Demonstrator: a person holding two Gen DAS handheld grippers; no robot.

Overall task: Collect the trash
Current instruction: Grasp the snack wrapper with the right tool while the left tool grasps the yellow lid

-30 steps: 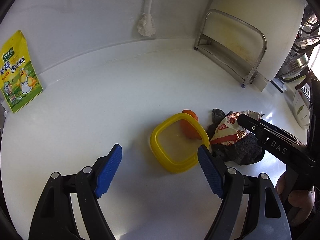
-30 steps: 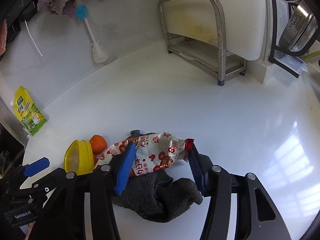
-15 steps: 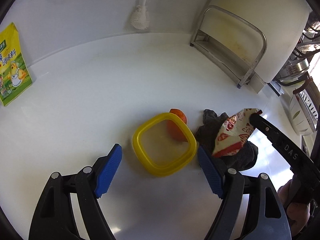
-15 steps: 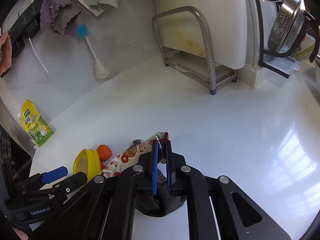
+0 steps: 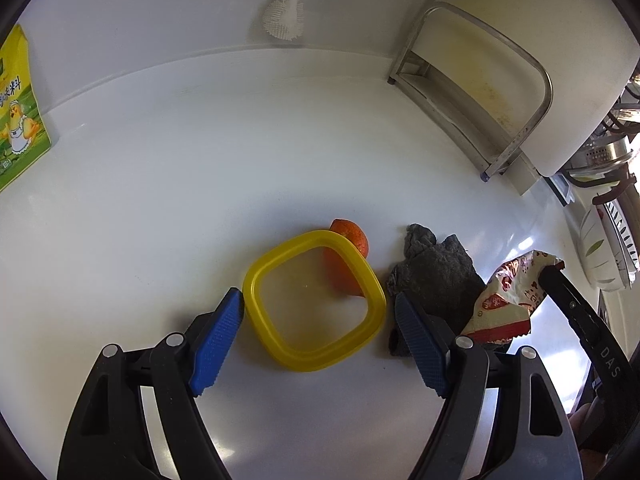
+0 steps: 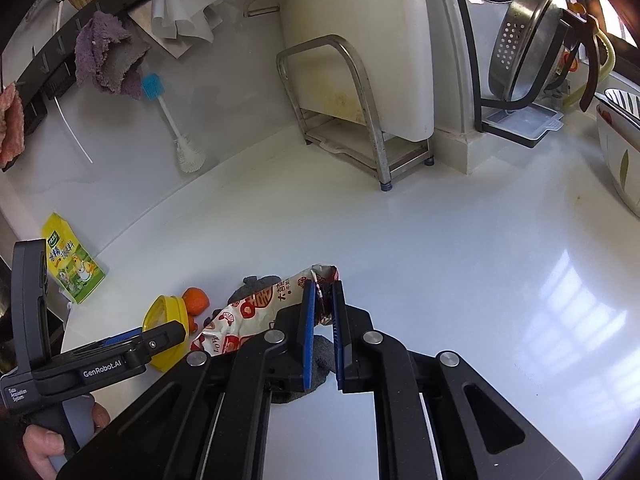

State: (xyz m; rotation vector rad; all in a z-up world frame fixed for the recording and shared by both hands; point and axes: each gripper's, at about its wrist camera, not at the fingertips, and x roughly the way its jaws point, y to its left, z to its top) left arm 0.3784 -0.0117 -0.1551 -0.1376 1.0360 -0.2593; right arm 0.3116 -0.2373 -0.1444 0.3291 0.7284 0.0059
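Note:
A red-and-white snack wrapper (image 6: 248,312) hangs off the white counter, and my right gripper (image 6: 322,292) is shut on its top end. In the left wrist view the wrapper (image 5: 508,300) dangles at the right from the right gripper (image 5: 554,270), above a crumpled grey cloth (image 5: 436,276). My left gripper (image 5: 316,300) is open and low over the counter. A yellow-rimmed clear lid (image 5: 260,280) lies between its blue fingers, and the pads do not press it. An orange (image 5: 352,236) rests against the lid's far side. The right wrist view shows the lid (image 6: 166,316), the orange (image 6: 196,300) and the left gripper (image 6: 132,342).
A yellow-green seasoning pouch (image 6: 74,264) leans on the back wall at left. A bottle brush (image 6: 188,152) hangs there. A steel rack (image 6: 360,120) holds a white board at the back right. A metal colander (image 6: 528,36) and a patterned bowl (image 6: 620,152) stand far right.
My right gripper closed on the wrapper's end and lifted it up and rightward off the grey cloth. My left gripper moved nearer, so the yellow lid now lies between its fingers.

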